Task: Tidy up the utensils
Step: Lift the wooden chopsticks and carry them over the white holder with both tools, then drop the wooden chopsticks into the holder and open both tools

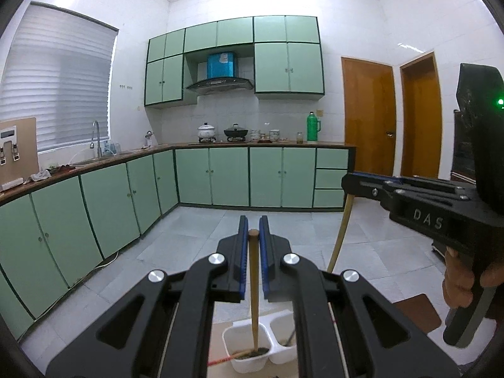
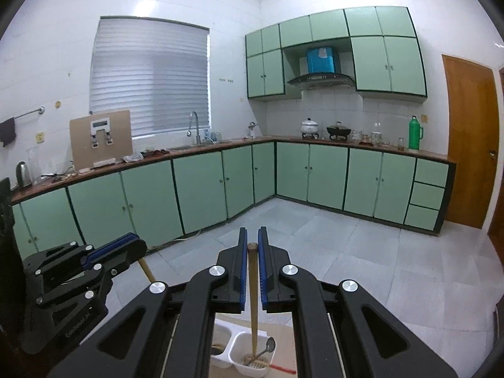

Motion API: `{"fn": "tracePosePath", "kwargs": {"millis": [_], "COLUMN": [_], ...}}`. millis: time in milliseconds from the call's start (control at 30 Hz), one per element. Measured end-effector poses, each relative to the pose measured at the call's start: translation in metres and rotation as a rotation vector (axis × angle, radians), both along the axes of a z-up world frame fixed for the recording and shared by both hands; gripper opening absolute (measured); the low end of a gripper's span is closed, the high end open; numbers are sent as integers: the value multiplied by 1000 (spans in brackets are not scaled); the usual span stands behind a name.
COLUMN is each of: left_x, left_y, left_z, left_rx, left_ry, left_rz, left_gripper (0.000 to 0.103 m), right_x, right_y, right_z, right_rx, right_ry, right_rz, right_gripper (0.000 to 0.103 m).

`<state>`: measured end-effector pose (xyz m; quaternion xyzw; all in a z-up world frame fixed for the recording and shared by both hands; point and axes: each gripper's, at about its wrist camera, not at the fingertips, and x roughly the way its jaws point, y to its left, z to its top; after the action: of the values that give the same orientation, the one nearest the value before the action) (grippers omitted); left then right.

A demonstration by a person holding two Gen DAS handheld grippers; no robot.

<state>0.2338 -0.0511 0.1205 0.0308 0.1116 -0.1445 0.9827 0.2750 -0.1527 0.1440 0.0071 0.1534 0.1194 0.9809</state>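
While each chopstick hangs from its top end, the left gripper (image 1: pixel 253 230) is clenched on one chopstick (image 1: pixel 254 289) whose tip dips into the holder (image 1: pixel 249 346) straight below, and the right gripper (image 2: pixel 252 242) pinches another stick (image 2: pixel 253 299) over the neighbouring compartment. I judge them light, stiff, smooth wood, likely to swing; a grip near the top suits.
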Motion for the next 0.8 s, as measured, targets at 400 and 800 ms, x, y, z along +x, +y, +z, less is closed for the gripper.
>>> {"fn": "tracePosePath", "kwargs": {"millis": [400,800], "left_x": [56,32], "left_y": [4,32], "left_z": [-69,-72], "left_rx": [20,26], "left_ry": [151,167], "left_rz": [30,43], "left_gripper": [7,25], "right_x": [37,16], "right_y": [13,-17], "right_z": [-75,-85], "right_rx": [-28,19], "right_ry": [135,161], "right_rz": [1,-41], "right_gripper": [7,37]}}
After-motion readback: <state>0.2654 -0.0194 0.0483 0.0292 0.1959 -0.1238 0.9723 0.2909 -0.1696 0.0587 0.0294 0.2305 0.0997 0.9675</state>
